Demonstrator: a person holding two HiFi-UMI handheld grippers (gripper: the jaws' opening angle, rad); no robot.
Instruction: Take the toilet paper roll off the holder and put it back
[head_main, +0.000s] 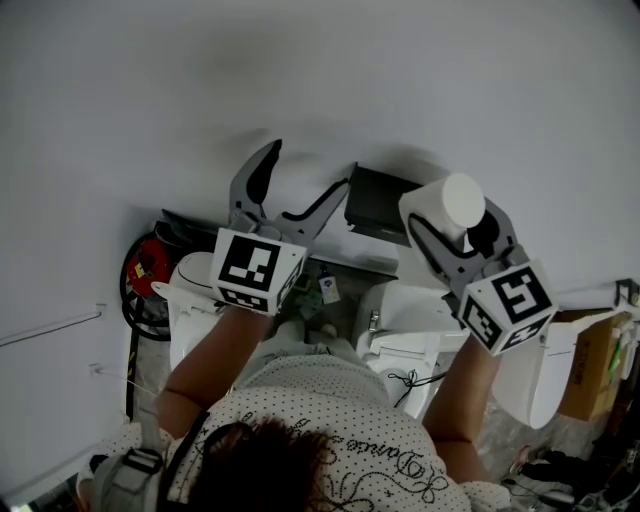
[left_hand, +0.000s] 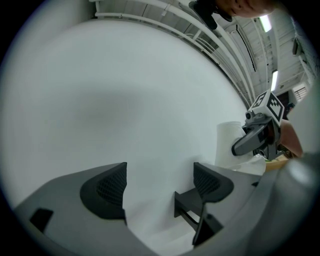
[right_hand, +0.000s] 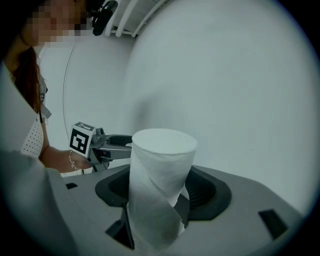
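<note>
The white toilet paper roll (head_main: 452, 203) stands on end between the jaws of my right gripper (head_main: 452, 228), which is shut on it, held up near the white wall. In the right gripper view the roll (right_hand: 159, 170) fills the gap between both pads, and a loose sheet wraps diagonally round it. The black holder (head_main: 378, 205) is fixed to the wall just left of the roll and carries nothing. My left gripper (head_main: 305, 175) is open, left of the holder, with nothing between its pads. In the left gripper view the holder (left_hand: 190, 206) shows by the right pad.
A white toilet (head_main: 405, 335) stands below the holder. A red and black object (head_main: 143, 272) lies by the wall at the left. A cardboard box (head_main: 592, 362) sits at the right. The person's arms and dotted shirt fill the lower middle.
</note>
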